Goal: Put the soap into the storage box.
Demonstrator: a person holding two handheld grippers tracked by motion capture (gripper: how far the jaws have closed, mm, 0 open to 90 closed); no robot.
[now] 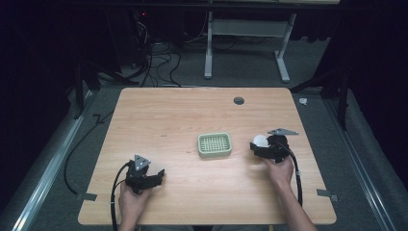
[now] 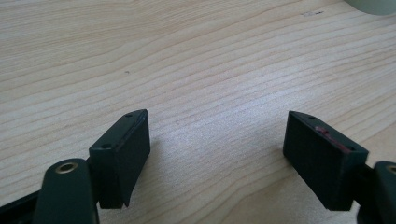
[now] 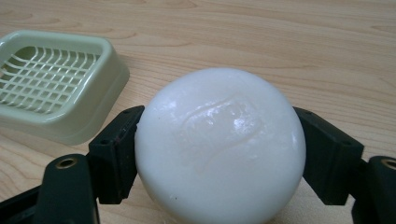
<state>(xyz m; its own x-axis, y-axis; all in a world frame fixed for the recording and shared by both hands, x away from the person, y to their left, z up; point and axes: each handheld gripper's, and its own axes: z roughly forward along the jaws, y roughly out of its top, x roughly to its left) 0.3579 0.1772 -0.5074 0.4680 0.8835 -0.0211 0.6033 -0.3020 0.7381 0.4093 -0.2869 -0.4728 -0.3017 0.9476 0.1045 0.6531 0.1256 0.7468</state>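
A round white bar of soap (image 3: 219, 149) sits clamped between the two black jaws of my right gripper (image 3: 219, 158), with both pads pressed against its sides. In the high view that soap (image 1: 260, 140) shows as a white blob at the tip of the right gripper (image 1: 262, 145), just right of the pale green soap dish (image 1: 214, 145) at the table's middle. The dish (image 3: 56, 88), with a slatted grid floor and nothing in it, lies to the upper left in the right gripper view. My left gripper (image 2: 217, 144) stands open over bare wood, at the table's front left (image 1: 156, 176).
The light wooden table (image 1: 192, 115) has a small dark round hole cover (image 1: 238, 100) near its far edge. Cables trail from both grippers off the front edge. Beyond the table are a grey floor, a white desk frame (image 1: 248, 43) and loose cables.
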